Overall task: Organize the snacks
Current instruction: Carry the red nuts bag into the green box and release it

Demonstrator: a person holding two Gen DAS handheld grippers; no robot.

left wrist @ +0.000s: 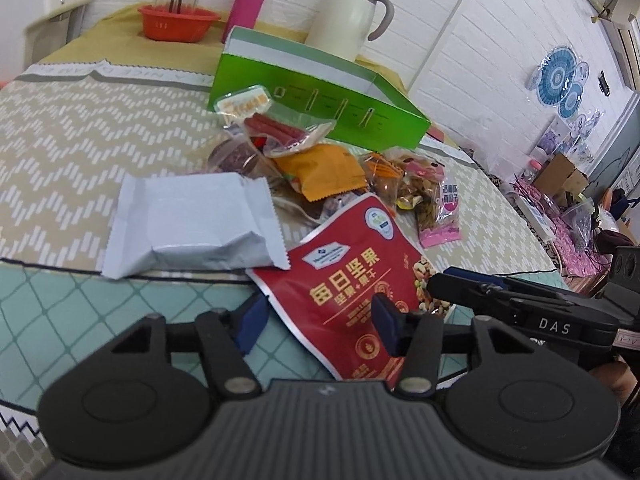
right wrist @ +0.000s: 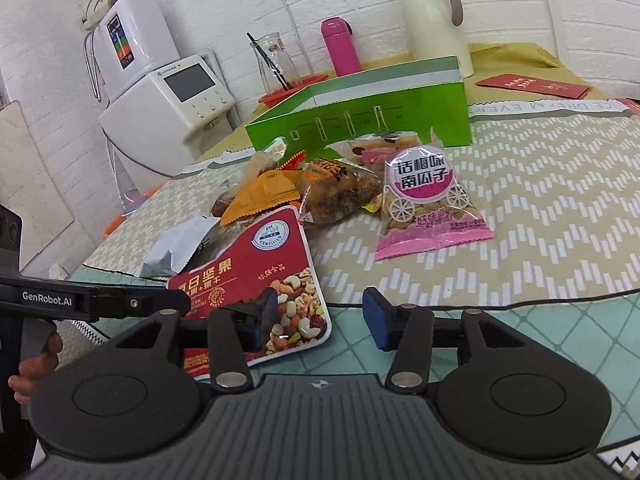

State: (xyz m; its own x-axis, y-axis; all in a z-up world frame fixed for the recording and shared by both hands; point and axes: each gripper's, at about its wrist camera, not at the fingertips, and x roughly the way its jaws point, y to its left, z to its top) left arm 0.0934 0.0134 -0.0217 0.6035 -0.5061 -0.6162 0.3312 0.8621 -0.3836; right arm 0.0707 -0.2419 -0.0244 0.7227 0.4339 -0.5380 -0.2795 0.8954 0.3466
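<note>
Nothing is boxed yet: the snack pile [right wrist: 320, 188] is heaped ahead of both tools, the green box [left wrist: 320, 92] beyond it. The left gripper [left wrist: 320, 320] is half-open astride the red nut pouch [left wrist: 352, 280], grip unclear; the right gripper [right wrist: 320, 316] is open, empty.

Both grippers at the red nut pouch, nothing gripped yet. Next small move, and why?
Probably close the left gripper on the red pouch. The pouch's near end lies between its pads, which stand apart without pinching it. The right gripper is open with only one pad at the pouch's corner. The green box behind the snack pile is open, the likely drop spot.
</note>
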